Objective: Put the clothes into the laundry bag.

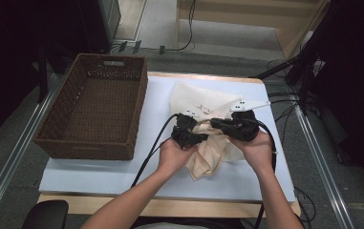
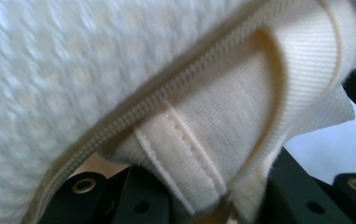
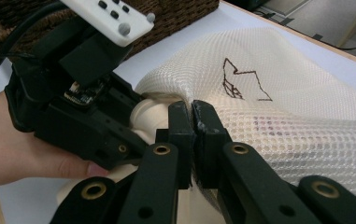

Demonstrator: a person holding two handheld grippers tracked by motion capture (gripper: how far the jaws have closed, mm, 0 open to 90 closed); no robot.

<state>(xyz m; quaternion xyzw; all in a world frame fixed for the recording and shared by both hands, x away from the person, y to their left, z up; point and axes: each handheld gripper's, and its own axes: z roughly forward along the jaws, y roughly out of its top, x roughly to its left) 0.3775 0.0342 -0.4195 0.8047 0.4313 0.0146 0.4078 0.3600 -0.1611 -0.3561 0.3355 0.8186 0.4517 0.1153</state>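
Observation:
A cream mesh bag point(image 1: 196, 98) lies crumpled on the white table point(image 1: 122, 171), with a dark line drawing point(image 3: 238, 84) on its mesh. My right gripper point(image 3: 194, 116) is shut on a pinched fold of the mesh, its two jaws pressed together. My left gripper point(image 2: 203, 200) holds the bag's thick cream edge band point(image 2: 203, 130) beside the zipper point(image 2: 133, 112); the cloth fills the space between its jaws. In the high view both grippers meet over the bag's near part, the left gripper point(image 1: 199, 138) just left of the right gripper point(image 1: 214, 123).
A brown wicker basket point(image 1: 139, 105) stands open on the table's left half, close to the bag. Cables trail from both grippers toward the table's front edge. Bare white table point(image 1: 261, 176) lies to the right of the bag and in front of it.

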